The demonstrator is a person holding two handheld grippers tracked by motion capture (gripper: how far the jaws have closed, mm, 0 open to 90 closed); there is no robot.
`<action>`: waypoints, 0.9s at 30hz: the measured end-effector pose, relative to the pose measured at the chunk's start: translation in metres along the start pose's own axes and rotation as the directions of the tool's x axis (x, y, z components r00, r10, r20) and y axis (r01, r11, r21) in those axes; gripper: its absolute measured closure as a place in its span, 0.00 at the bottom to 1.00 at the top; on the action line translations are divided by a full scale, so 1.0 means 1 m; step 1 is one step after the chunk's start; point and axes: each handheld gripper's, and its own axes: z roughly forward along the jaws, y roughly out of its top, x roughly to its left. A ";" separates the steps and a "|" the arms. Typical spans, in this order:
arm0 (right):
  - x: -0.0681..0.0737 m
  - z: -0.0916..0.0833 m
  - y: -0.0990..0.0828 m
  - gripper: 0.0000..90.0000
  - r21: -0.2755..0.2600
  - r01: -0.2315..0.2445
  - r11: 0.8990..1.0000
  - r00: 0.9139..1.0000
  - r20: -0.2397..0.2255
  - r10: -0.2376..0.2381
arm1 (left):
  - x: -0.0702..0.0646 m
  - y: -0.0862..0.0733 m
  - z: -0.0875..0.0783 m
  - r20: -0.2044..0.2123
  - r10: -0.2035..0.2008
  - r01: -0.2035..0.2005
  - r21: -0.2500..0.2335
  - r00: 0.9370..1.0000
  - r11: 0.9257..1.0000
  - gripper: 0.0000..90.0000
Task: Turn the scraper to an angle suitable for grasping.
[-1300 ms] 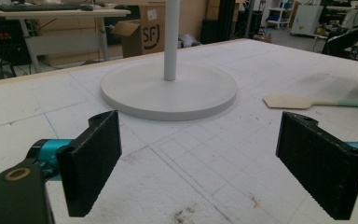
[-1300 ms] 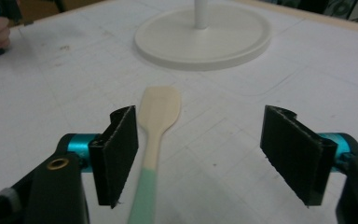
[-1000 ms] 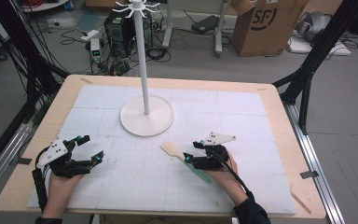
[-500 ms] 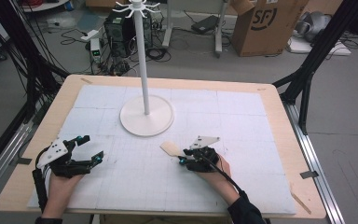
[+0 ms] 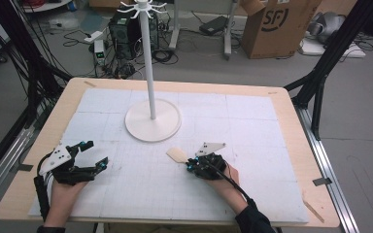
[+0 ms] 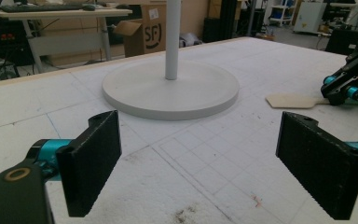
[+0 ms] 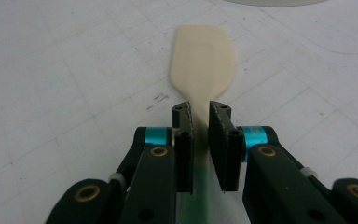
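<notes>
Two handheld grippers work a white gridded mat (image 5: 252, 126) on a wooden table (image 5: 291, 104), each held by a person whose forearms enter from the near edge. On the person's right, the right gripper (image 7: 200, 116) has its jaws drawn close around the neck of a cream spatula (image 7: 204, 60) with a green handle; a sliver of gap shows beside each pad, so whether the grip is firm cannot be told. From above, the spatula (image 5: 178, 155) lies flat on the mat just in front of the right gripper (image 5: 194, 165), its blade pointing toward the white stand (image 5: 151, 63) at mid-table, near the stand's round base yet apart from it. The overhead camera hides the jaws under the gripper's grey plate; the right gripper view alone shows how narrow the opening is. The left gripper (image 6: 198, 163) sits with its jaws spread wide and nothing between them, and from above it rests (image 5: 90, 158) near the mat's left edge. Its camera looks across to the stand's base (image 6: 170, 88), the spatula blade (image 6: 291, 100) and the other gripper. A cardboard box (image 5: 274, 24) on the floor beyond the table carries the letters "SF". Cables (image 5: 75, 34) and a computer tower (image 5: 126, 26) sit behind, flanked by black frame struts (image 5: 328, 63).
</notes>
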 end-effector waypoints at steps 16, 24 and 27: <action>0.015 0.034 0.073 0.90 -0.070 0.246 0.967 0.927 -0.276 -0.256 | -0.001 0.000 -0.001 0.020 0.020 -0.019 -0.017 1.000 1.000 0.17; 0.044 0.085 0.116 0.90 -0.096 0.431 0.897 0.800 -0.419 -0.429 | -0.001 0.000 -0.002 0.028 0.026 -0.025 -0.021 0.999 0.999 0.17; 0.053 0.106 0.128 0.90 -0.102 0.446 0.889 0.770 -0.463 -0.439 | -0.002 0.000 -0.002 0.030 0.030 -0.029 -0.020 0.999 0.999 0.17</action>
